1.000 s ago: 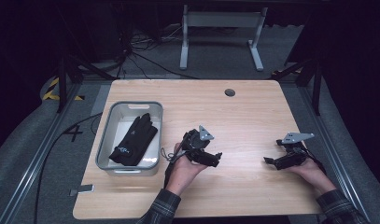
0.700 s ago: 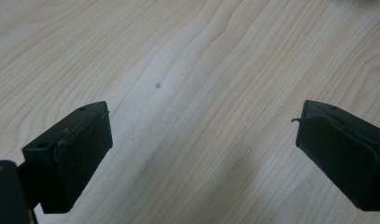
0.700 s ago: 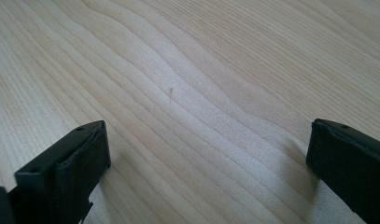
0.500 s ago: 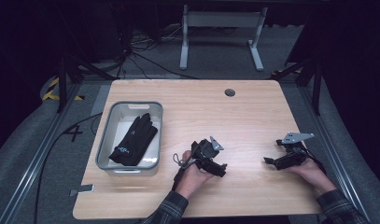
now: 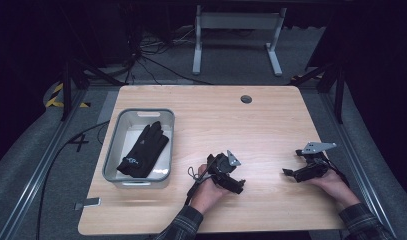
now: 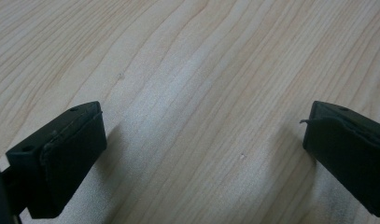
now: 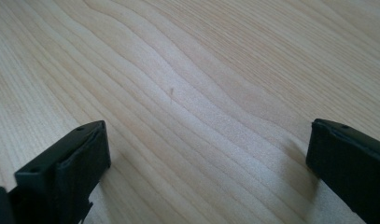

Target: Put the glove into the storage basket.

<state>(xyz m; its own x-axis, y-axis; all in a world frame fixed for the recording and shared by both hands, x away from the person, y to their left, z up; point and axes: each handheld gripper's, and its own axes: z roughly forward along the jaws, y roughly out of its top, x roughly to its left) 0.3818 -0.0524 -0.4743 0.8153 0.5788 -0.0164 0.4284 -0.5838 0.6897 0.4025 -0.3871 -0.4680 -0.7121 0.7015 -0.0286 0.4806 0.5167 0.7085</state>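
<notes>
Lowered toward the counter's [image 5: 271, 120] near edge, left gripper [image 5: 233, 184] jaws just widened, empty; right gripper [image 5: 293, 173] gapes empty; black glove [image 5: 143, 150], soft, light, lies in grey tray [image 5: 141, 113] at left edge—pinch cuff.

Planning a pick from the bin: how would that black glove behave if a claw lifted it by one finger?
The black glove lies flat and creased in the grey bin, so it is probably floppy and would drape. It looks like thin fabric, likely light. It is unlikely to roll.
</notes>
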